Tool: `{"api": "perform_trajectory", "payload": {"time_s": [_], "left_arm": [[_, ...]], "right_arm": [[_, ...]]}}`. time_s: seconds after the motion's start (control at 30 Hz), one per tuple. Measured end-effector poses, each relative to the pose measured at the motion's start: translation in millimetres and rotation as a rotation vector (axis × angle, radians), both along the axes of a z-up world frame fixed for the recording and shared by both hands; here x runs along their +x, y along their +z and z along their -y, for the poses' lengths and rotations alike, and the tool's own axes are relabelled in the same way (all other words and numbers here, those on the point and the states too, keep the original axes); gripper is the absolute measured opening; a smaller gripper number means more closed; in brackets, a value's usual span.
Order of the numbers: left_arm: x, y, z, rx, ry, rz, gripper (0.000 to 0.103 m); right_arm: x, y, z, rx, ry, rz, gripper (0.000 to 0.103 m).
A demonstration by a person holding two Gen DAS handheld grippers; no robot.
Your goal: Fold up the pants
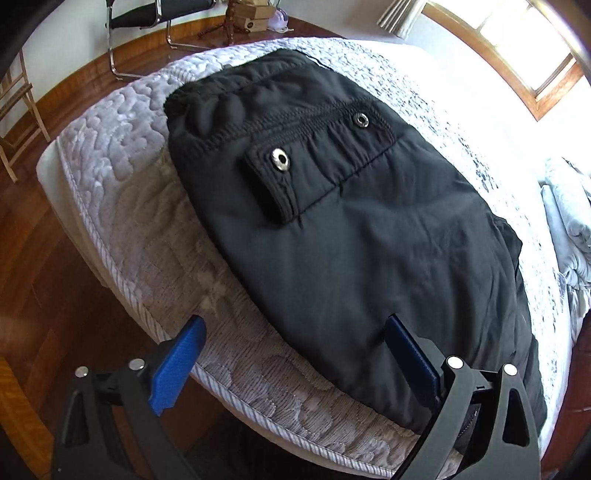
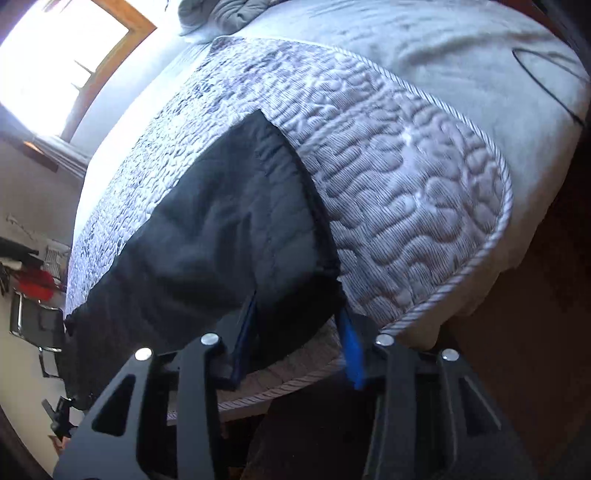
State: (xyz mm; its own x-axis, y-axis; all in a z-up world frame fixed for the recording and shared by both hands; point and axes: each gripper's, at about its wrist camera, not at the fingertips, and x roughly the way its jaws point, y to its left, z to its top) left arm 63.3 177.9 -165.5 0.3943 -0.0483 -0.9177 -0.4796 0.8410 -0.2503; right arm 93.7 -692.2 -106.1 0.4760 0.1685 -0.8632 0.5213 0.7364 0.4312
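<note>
Black pants (image 1: 351, 221) lie folded on a quilted mattress (image 1: 122, 192), waistband with two metal snaps toward the far end. My left gripper (image 1: 295, 332) is open with its blue fingers wide apart, hovering over the near edge of the pants and holding nothing. In the right wrist view the pants (image 2: 207, 229) lie along the bed's near edge. My right gripper (image 2: 295, 314) is open with its jaws on either side of the pants' near corner; the fabric sits between the fingers without being pinched.
A grey blanket (image 2: 443, 48) covers the bed's far part, with a black cable on it. Bedding (image 1: 569, 221) is piled at the right. Wooden floor (image 1: 55, 288) surrounds the bed. A chair (image 1: 147, 22) and boxes stand by the far wall. Bright window (image 1: 517, 40).
</note>
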Motion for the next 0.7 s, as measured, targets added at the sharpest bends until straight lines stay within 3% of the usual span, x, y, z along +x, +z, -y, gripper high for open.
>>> {"api": "perform_trajectory", "payload": {"time_s": [0.07,0.1,0.13,0.27,0.43,0.53,0.6,0.7], "left_arm": [[0.4,-2.8,1.8,-0.008,-0.002,0.005,0.098],[1.2,-4.8,2.9,-0.013,0.0,0.004,0.098],[1.5,-6.2,4.1,-0.016,0.0,0.003,0.098],[6.8,-11.6,9.2,-0.021,0.003,0.013,0.098],[25.0,-13.2,24.0,-0.004,-0.019,0.027,0.097],[41.1,-14.4,43.1,-0.017,-0.045,0.021,0.096],[51.2,-19.3,56.1,-0.039,-0.051,0.019,0.096],[62.7,-24.3,77.2,-0.017,-0.085,0.031,0.097]], "right_arm": [[3.3,-7.7,5.1,0.045,-0.026,-0.013,0.055],[4.4,-13.7,9.2,0.079,-0.045,-0.014,0.052],[6.4,-17.1,11.1,0.094,-0.056,-0.01,0.035],[15.4,-11.7,20.4,0.159,-0.058,0.037,0.018],[44.9,27.5,31.1,0.164,-0.006,0.138,0.016],[58.6,44.2,45.9,0.11,-0.007,0.182,0.016],[63.6,41.3,58.8,0.1,-0.047,0.177,0.016],[61.1,12.4,76.9,0.088,-0.121,0.082,0.016]]}}
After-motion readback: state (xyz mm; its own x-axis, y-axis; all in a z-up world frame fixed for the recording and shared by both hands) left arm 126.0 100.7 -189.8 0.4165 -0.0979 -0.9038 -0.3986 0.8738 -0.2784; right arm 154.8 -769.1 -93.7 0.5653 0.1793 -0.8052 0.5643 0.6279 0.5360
